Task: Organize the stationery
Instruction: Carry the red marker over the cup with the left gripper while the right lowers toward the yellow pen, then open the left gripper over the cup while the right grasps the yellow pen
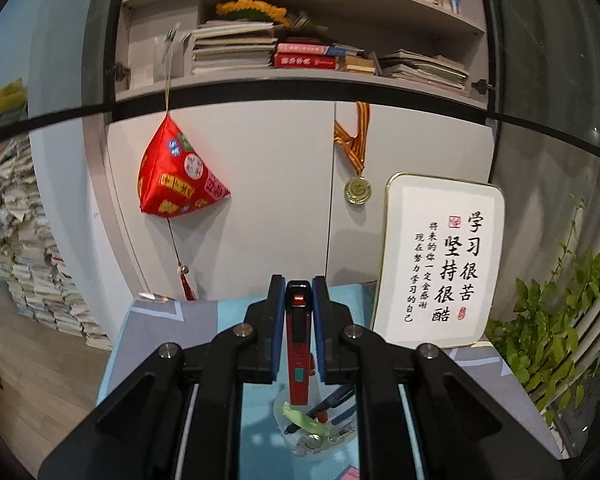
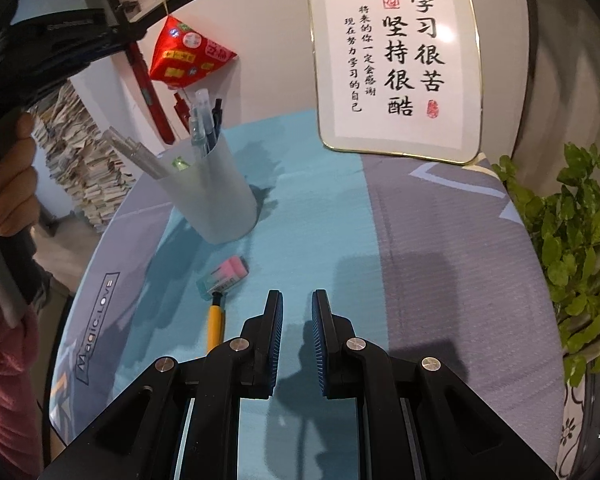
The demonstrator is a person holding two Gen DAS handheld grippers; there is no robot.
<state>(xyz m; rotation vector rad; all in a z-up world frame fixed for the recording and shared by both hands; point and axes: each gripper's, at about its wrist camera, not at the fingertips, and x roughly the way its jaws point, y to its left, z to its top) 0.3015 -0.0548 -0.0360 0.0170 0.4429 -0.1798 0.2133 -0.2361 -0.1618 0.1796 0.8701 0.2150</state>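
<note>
Gripping a red pen (image 1: 298,344) upright in left hand-held gripper (image 1: 297,286), jaws clamped on it, above pen cup (image 1: 284,420) w/ other pens. Right hand-held gripper (image 2: 297,300) closed, nothing held, hovering over desk (image 2: 440,248). Lying near it: pink/teal eraser (image 2: 223,273) touching yellow pen (image 2: 215,324), both in front of cup.

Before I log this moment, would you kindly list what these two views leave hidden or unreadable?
- Left wrist view: the pen holder is mostly hidden behind the left tongs; only part of its rim and contents shows.
- Left wrist view: the red pen has its lower end hidden behind the tongs' frame.
- Right wrist view: the yellow pen has its rear end hidden behind the right tongs.
- Right wrist view: the eraser label is too small to read.
</note>
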